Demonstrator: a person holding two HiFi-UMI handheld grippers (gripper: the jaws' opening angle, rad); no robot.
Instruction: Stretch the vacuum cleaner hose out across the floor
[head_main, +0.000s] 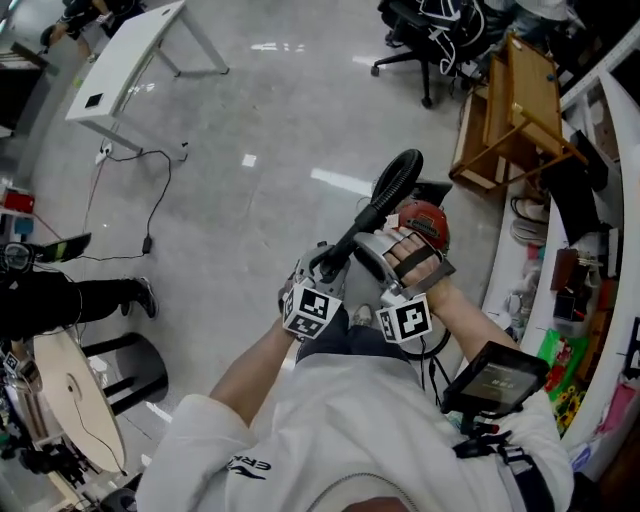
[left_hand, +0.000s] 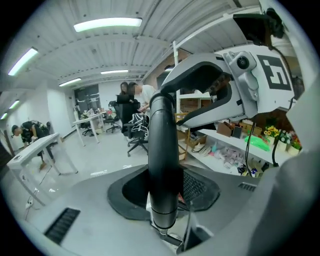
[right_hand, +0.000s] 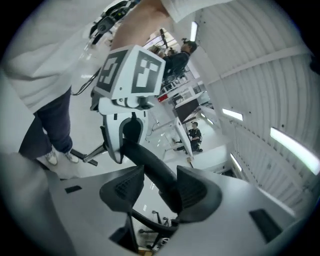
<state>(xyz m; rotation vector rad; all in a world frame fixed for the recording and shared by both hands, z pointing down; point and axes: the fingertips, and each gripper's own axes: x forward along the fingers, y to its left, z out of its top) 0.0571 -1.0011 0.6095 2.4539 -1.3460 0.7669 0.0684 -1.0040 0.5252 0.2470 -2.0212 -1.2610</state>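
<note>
In the middle of the head view, both grippers meet on the black end of the vacuum cleaner hose (head_main: 393, 182), which rises toward the upper right, above the red vacuum body (head_main: 428, 220). The left gripper (head_main: 322, 265) and the right gripper (head_main: 368, 248) stand close together. A strong pull would probably drag the vacuum body along instead of stretching the hose.

In the left gripper view, at the centre of the frame, the fingers (left_hand: 197, 186) are closed on the hose, and this grip looks firm.

In the right gripper view, the jaws stand wide. The hose only leans on the right pad (right_hand: 192, 192), and a light gap shows at the left one. If the left grip slips, the hose may drop to the floor.
</note>
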